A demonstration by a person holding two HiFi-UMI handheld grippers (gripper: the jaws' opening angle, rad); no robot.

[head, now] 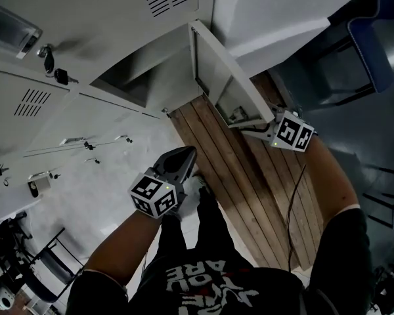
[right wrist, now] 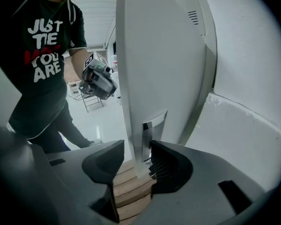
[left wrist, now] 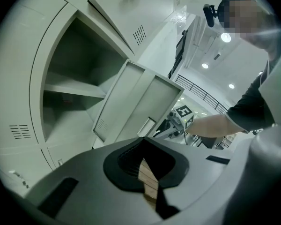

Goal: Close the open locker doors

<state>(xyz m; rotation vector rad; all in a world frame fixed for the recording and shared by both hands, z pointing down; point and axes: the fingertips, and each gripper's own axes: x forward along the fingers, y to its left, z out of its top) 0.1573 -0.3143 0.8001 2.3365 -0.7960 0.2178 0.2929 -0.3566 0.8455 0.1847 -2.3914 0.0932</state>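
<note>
- Grey metal lockers point(head: 118, 18) fill the head view; the pale grey open locker door point(head: 223, 77) juts over brown wooden slats point(head: 230, 176) and partly hides the right gripper point(head: 249, 126).
- Left gripper view: the left gripper point(left wrist: 141, 142) has its jaws together and empty, apart from the door point(left wrist: 136, 102).
- Right gripper view: the right gripper point(right wrist: 138, 158) has parted jaws astride the door's edge point(right wrist: 159, 55); contact is unclear.

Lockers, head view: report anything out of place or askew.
One grey metal locker door stands swung out over the wooden slats while its neighbours are shut. The right gripper has open jaws astride its latch edge. Nothing looks damaged.
</note>
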